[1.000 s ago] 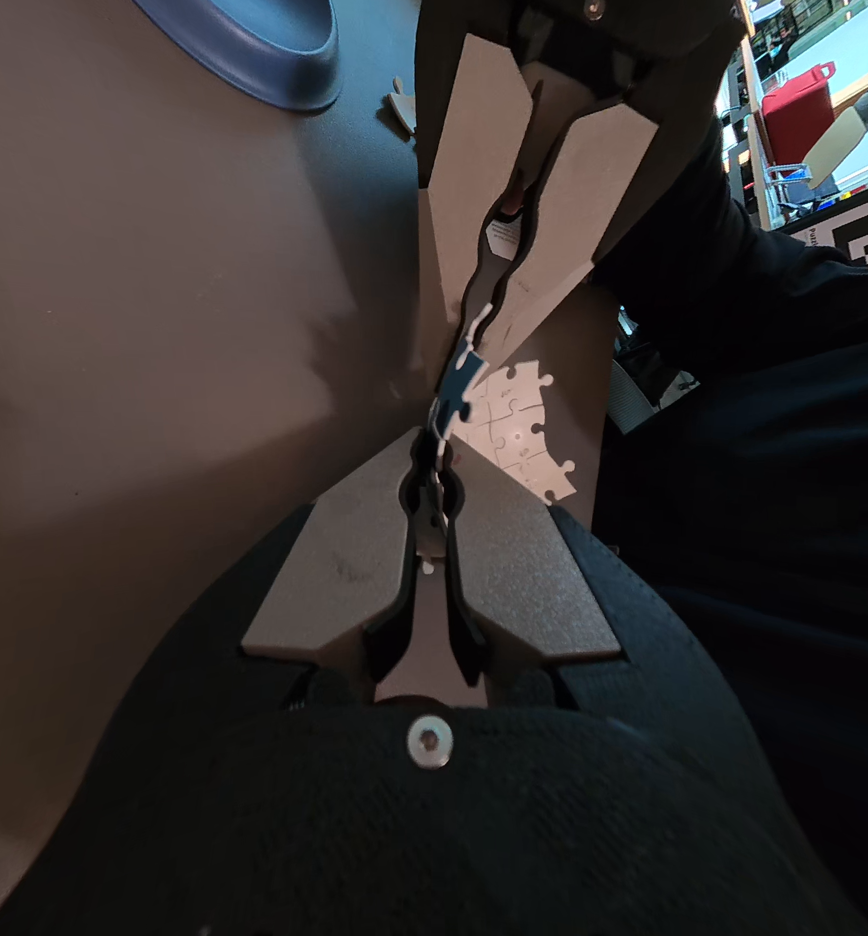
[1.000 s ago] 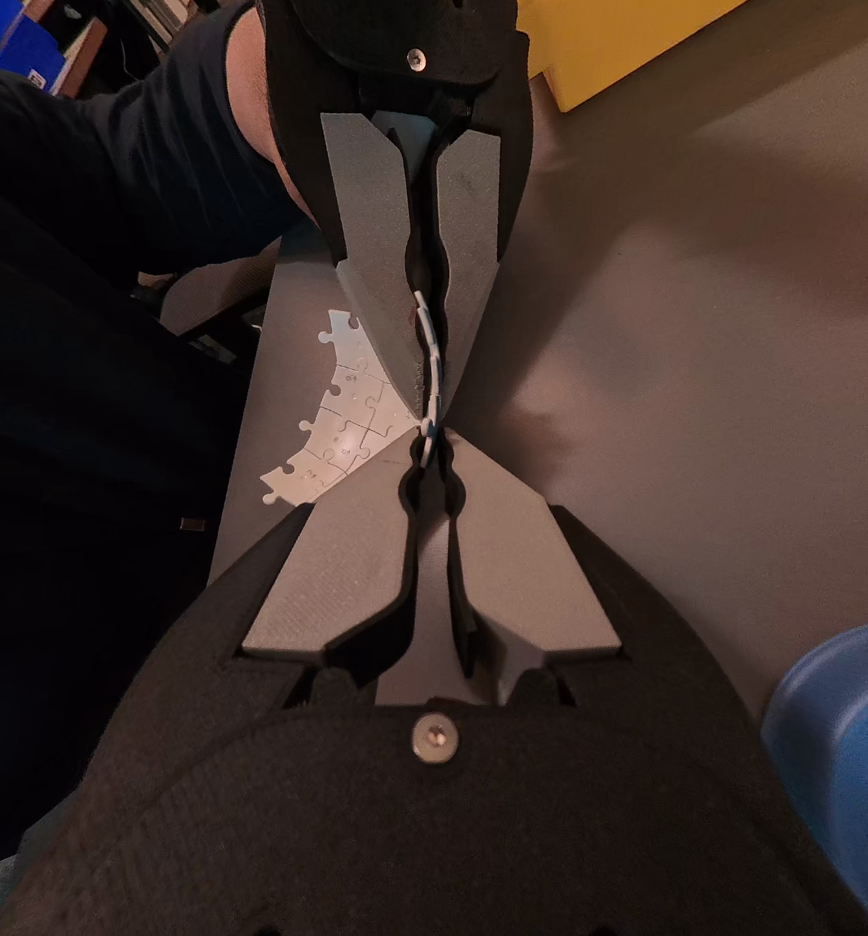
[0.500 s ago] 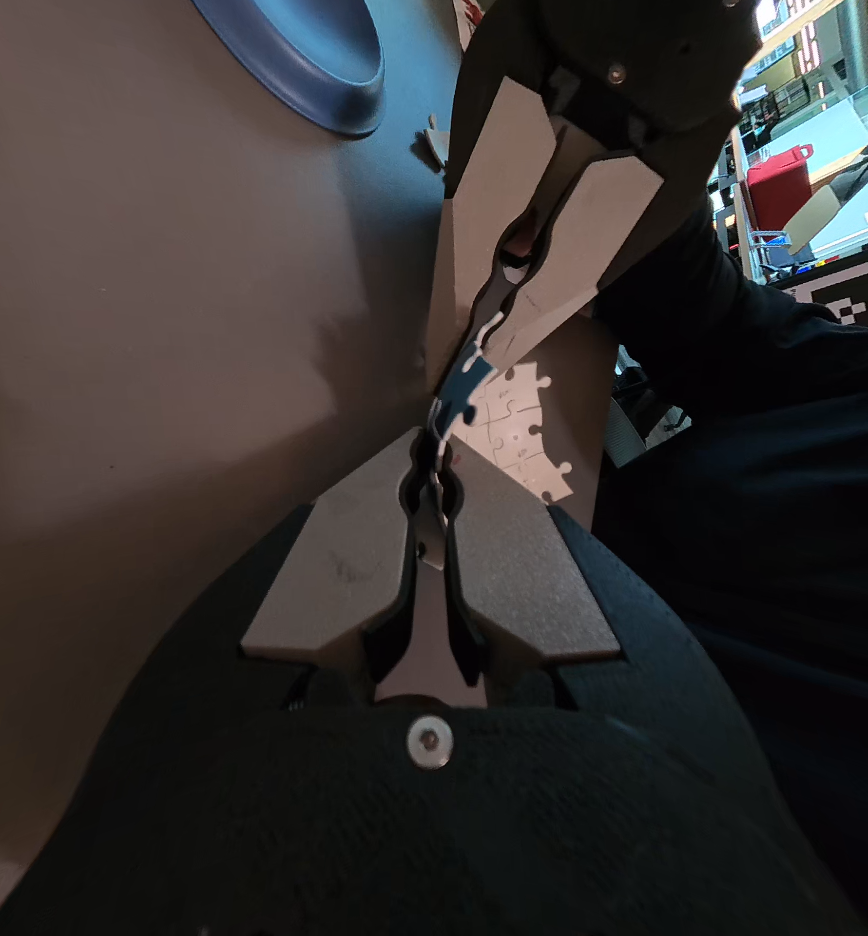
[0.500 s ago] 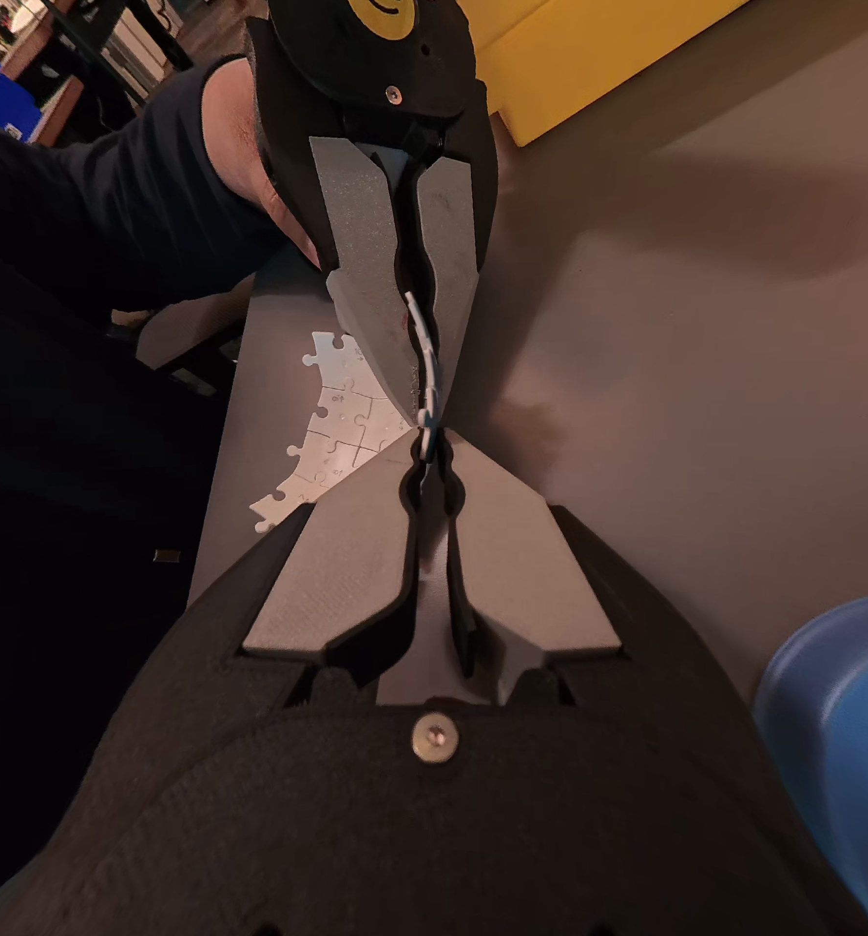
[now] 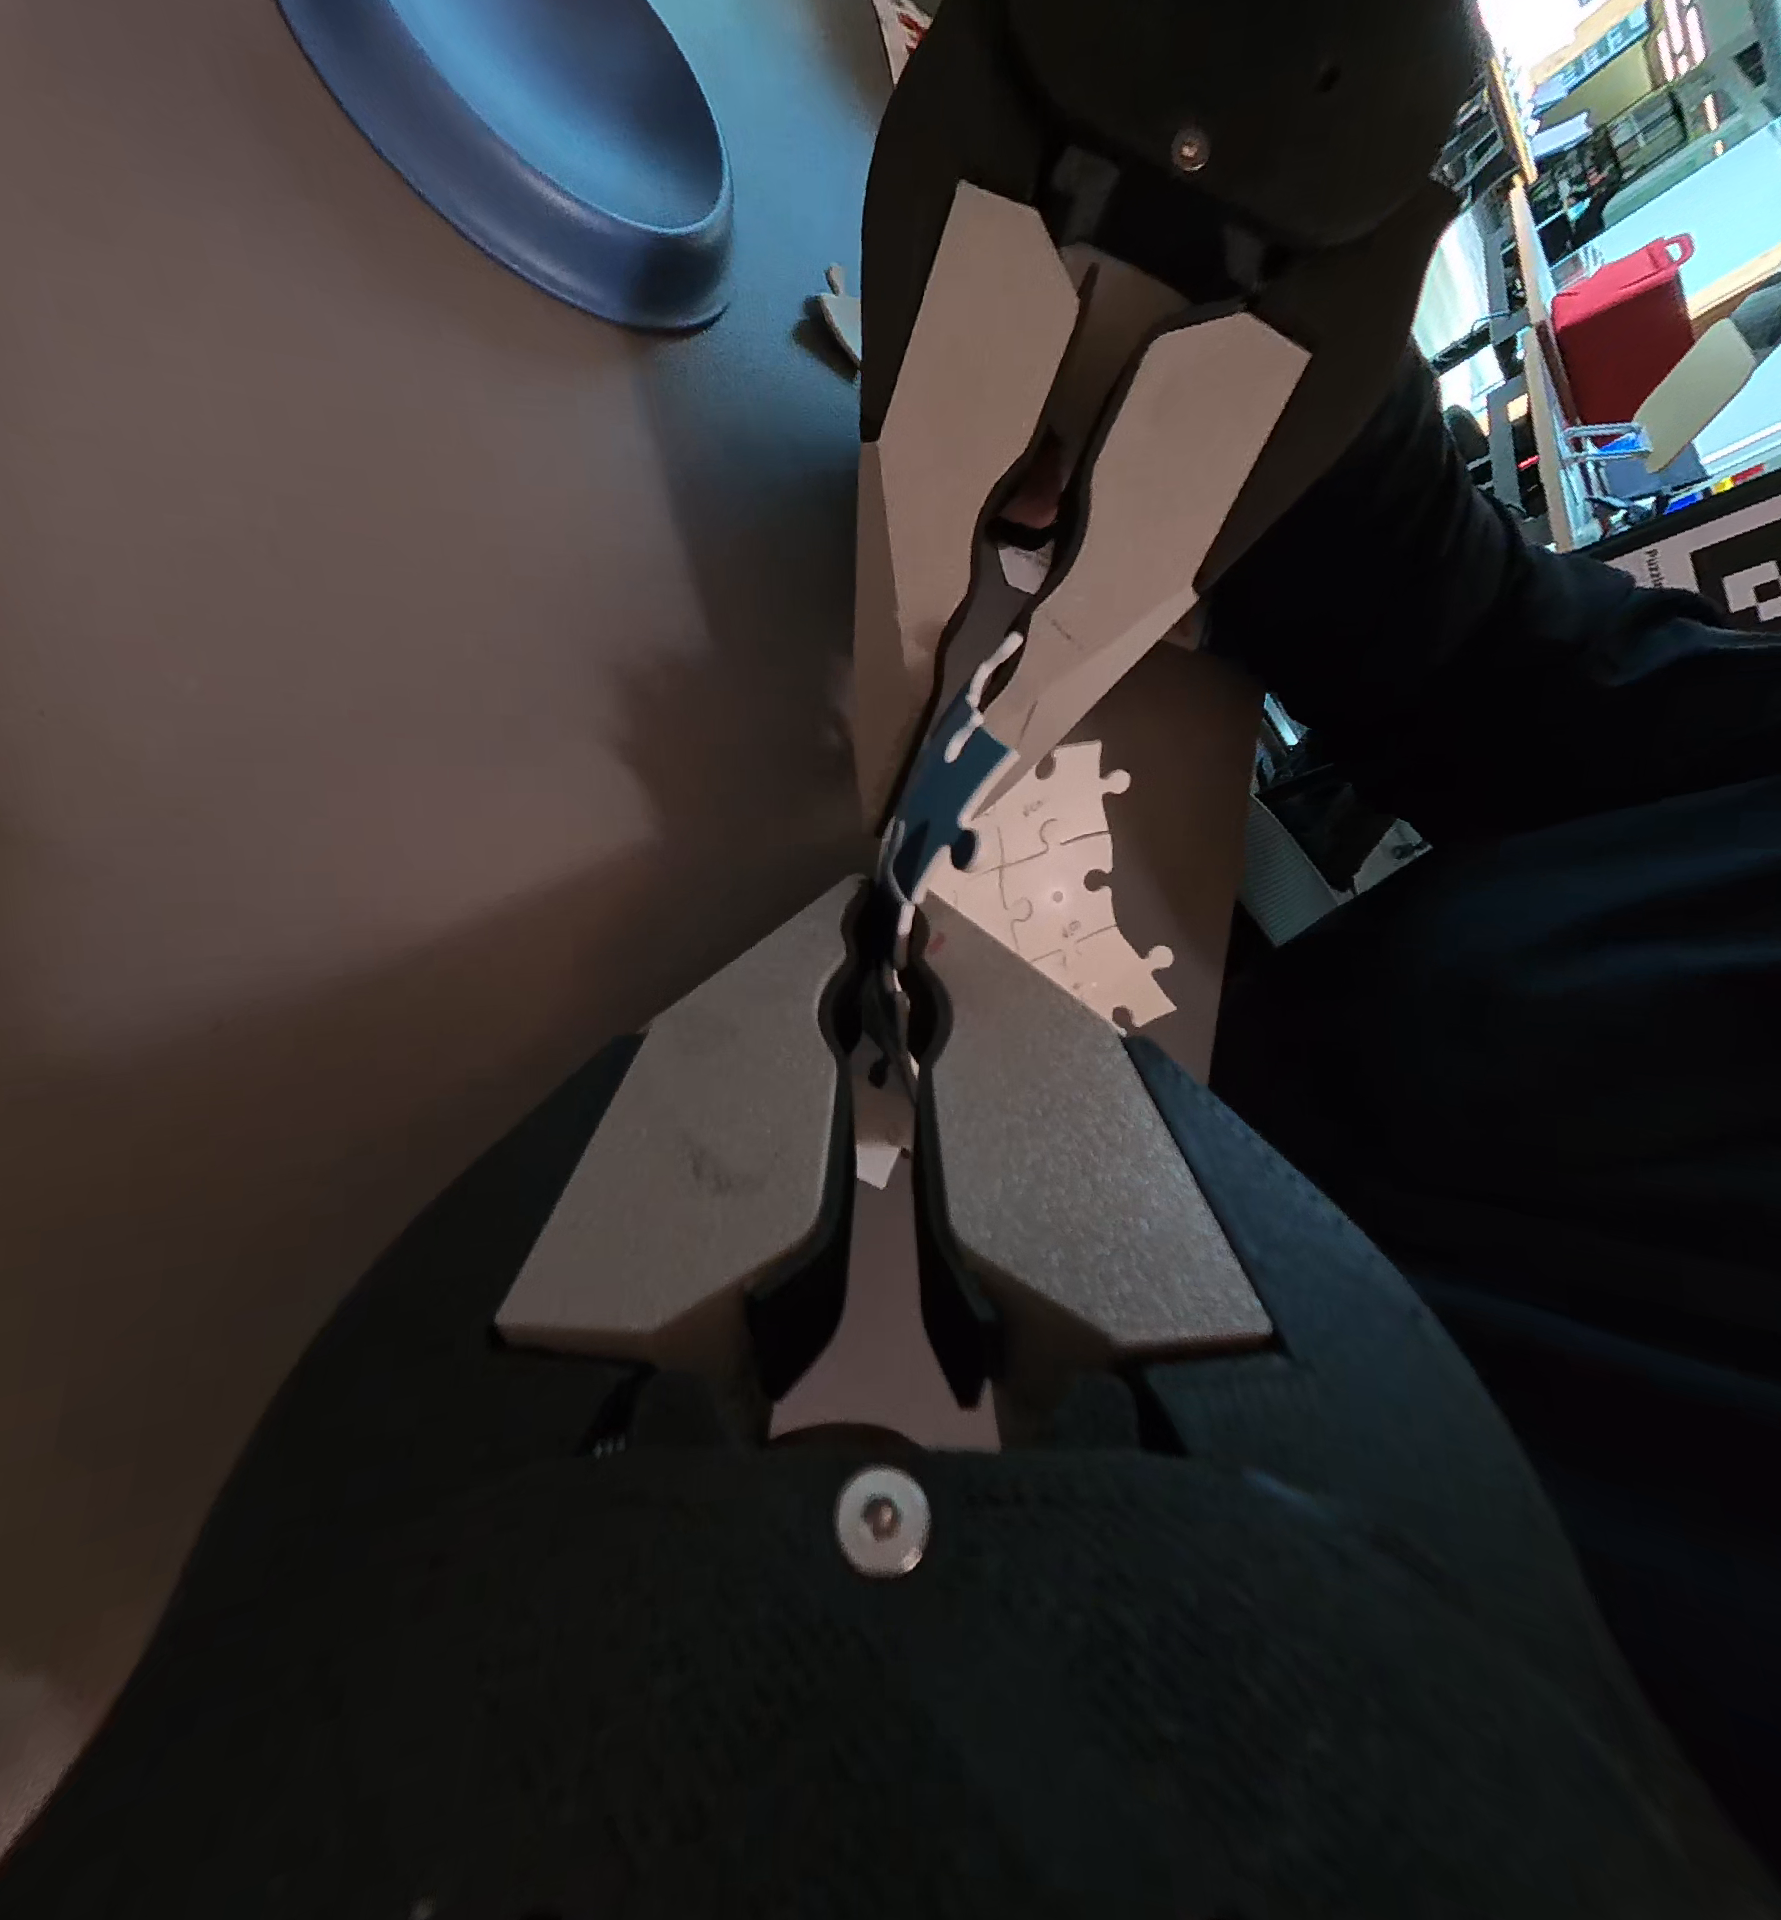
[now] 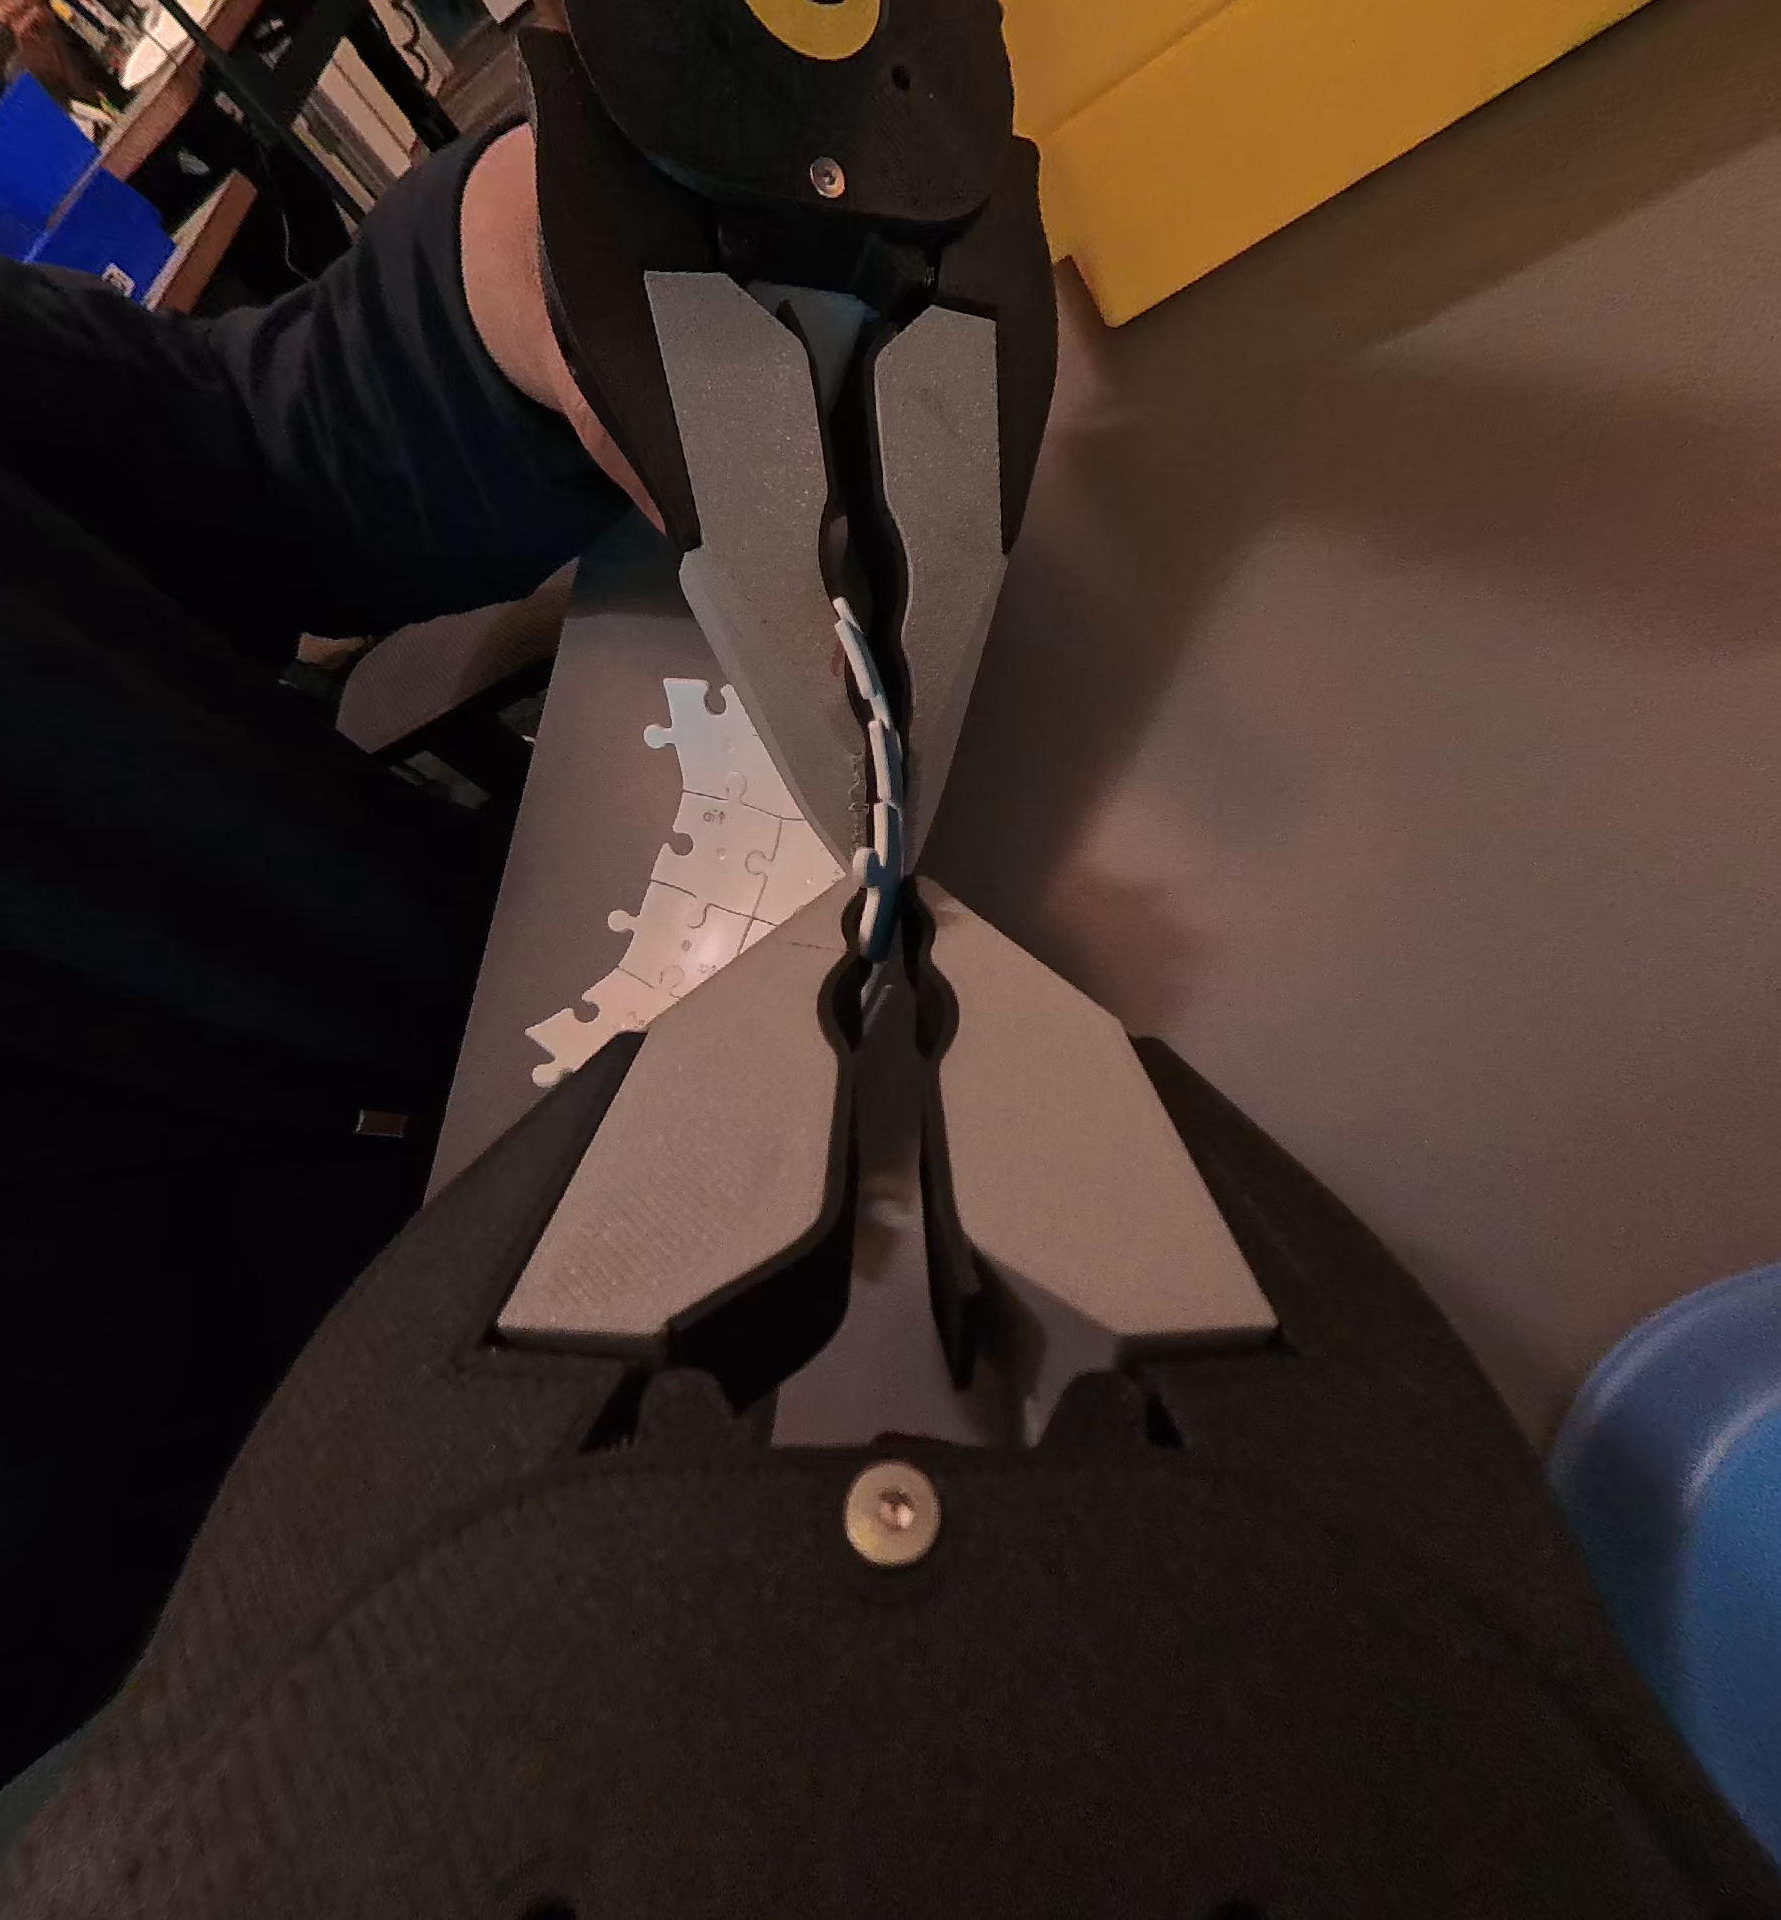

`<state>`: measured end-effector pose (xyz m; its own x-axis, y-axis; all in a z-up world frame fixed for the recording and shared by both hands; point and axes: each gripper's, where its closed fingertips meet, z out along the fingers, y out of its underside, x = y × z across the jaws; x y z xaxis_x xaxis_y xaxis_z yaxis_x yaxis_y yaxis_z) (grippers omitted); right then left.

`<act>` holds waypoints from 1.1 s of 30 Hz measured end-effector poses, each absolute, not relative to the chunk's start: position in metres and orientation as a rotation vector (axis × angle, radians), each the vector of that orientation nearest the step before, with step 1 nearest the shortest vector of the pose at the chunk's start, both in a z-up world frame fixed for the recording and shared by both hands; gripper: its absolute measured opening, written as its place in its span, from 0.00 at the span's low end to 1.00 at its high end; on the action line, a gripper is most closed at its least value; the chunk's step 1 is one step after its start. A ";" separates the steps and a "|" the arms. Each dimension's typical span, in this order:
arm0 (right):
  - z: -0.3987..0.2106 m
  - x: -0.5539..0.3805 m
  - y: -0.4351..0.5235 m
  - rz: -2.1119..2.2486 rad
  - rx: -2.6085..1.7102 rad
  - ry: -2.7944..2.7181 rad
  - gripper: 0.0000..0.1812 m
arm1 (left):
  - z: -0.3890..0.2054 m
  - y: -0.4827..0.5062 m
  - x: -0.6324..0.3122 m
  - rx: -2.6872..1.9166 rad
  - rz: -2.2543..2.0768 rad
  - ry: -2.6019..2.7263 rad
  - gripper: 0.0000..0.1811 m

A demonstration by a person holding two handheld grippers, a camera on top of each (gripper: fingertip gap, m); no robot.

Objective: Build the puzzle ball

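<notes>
My left gripper (image 5: 891,914) is shut on a curved puzzle piece (image 6: 878,727), seen edge-on between its fingers in the right wrist view. My right gripper (image 6: 881,925) is shut on a dark blue puzzle piece (image 5: 943,795). The two grippers point tip to tip above the table, and the two pieces touch at their edges between the tips. In the left wrist view the right gripper (image 5: 969,758) comes in from above. In the right wrist view the left gripper (image 6: 881,826) does the same. A joined white strip of puzzle pieces (image 5: 1073,883) lies face down on the table below, also visible in the right wrist view (image 6: 699,894).
A blue bowl (image 5: 553,156) stands on the grey table (image 5: 294,727), also low right in the right wrist view (image 6: 1717,1507). A loose puzzle piece (image 5: 834,322) lies beside it. A yellow box (image 6: 1229,135) sits at the far table edge. The person's dark sleeves flank the grippers. My left and right fingertips are right by each other.
Both grippers stay shut on their pieces, tips together. The pair has shifted and tilted a little: more of the blue bowl and of the yellow box shows now.
</notes>
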<state>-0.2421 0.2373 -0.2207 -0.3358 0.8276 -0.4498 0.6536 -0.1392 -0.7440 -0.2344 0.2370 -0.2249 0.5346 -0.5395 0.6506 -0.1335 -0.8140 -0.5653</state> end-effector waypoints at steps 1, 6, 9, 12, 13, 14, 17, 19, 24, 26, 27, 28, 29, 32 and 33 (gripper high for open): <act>-0.220 -0.242 0.237 1.473 -1.693 -1.940 0.01 | -0.224 0.236 -0.234 -2.323 -1.208 0.555 0.00; -0.220 -0.242 0.236 1.471 -1.700 -1.936 0.00 | -0.223 0.235 -0.234 -2.317 -1.217 0.558 0.00; -0.218 -0.245 0.237 1.439 -1.667 -1.916 0.00 | -0.221 0.238 -0.238 -2.303 -1.224 0.538 0.00; -0.218 -0.245 0.235 1.505 -1.701 -1.903 0.00 | -0.222 0.236 -0.238 -2.306 -1.230 0.552 0.00; -0.218 -0.245 0.235 1.507 -1.704 -1.895 0.00 | -0.222 0.236 -0.238 -2.306 -1.229 0.552 0.00; -0.217 -0.247 0.237 1.508 -1.707 -1.874 0.00 | -0.221 0.237 -0.240 -2.304 -1.220 0.542 0.00; -0.213 -0.251 0.240 1.527 -1.708 -1.835 0.00 | -0.218 0.240 -0.243 -2.296 -1.219 0.533 0.00; -0.205 -0.251 0.243 1.603 -1.710 -1.787 0.03 | -0.212 0.244 -0.243 -2.269 -1.244 0.505 0.00; -0.199 -0.249 0.250 1.653 -1.714 -1.738 0.04 | -0.216 0.247 -0.244 -2.298 -1.209 0.489 0.00; -0.200 -0.250 0.250 1.641 -1.706 -1.746 0.05 | -0.217 0.247 -0.243 -2.303 -1.216 0.472 0.00; -0.201 -0.250 0.249 1.632 -1.700 -1.753 0.03 | -0.216 0.247 -0.242 -2.301 -1.230 0.466 0.00; -0.202 -0.251 0.249 1.619 -1.698 -1.759 0.01 | -0.215 0.246 -0.240 -2.298 -1.248 0.463 0.00; -0.202 -0.252 0.250 1.604 -1.694 -1.760 0.00 | -0.215 0.246 -0.239 -2.299 -1.250 0.460 0.00; -0.201 -0.252 0.251 1.568 -1.677 -1.766 0.00 | -0.214 0.247 -0.238 -2.297 -1.238 0.457 0.00; -0.201 -0.252 0.251 1.558 -1.673 -1.764 0.00 | -0.213 0.248 -0.238 -2.297 -1.234 0.455 0.00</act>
<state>-0.2521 0.2514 -0.2009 -0.3071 0.8322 -0.4616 0.5611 -0.2333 -0.7941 -0.2377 0.2478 -0.2132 0.5356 -0.5015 0.6794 -0.0591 -0.8248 -0.5623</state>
